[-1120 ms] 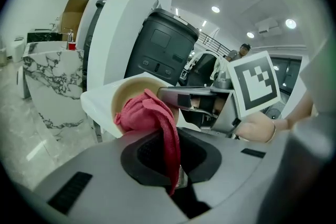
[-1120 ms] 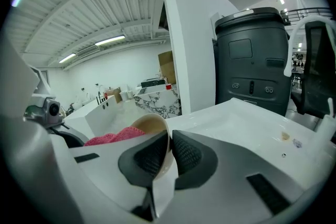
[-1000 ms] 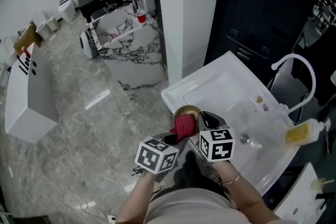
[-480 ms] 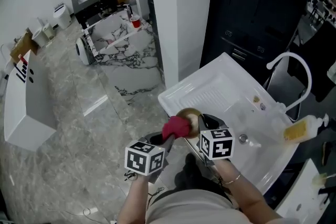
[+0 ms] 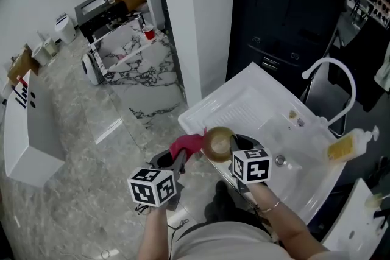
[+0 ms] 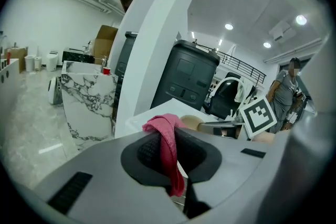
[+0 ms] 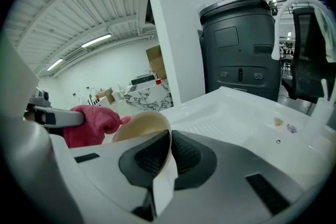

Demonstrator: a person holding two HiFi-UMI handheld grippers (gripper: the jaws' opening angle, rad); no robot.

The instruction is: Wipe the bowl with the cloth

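A tan bowl hangs tilted over the near left corner of the white sink. My right gripper is shut on its rim. In the right gripper view the rim of the bowl runs between the jaws, which have just closed a little tighter on it. My left gripper is shut on a red cloth, held just left of the bowl. Whether the cloth touches the bowl I cannot tell. In the left gripper view the cloth drapes between the jaws, with the bowl behind it.
The sink has a ribbed drainboard and a white curved faucet. A yellow sponge lies at its right edge. A black cabinet and a white pillar stand behind it. A marble counter stands far left on the grey floor.
My left gripper has carried the red cloth left and up, off the bowl's mouth, so the bowl's inside now shows. The right gripper and the bowl have barely shifted.
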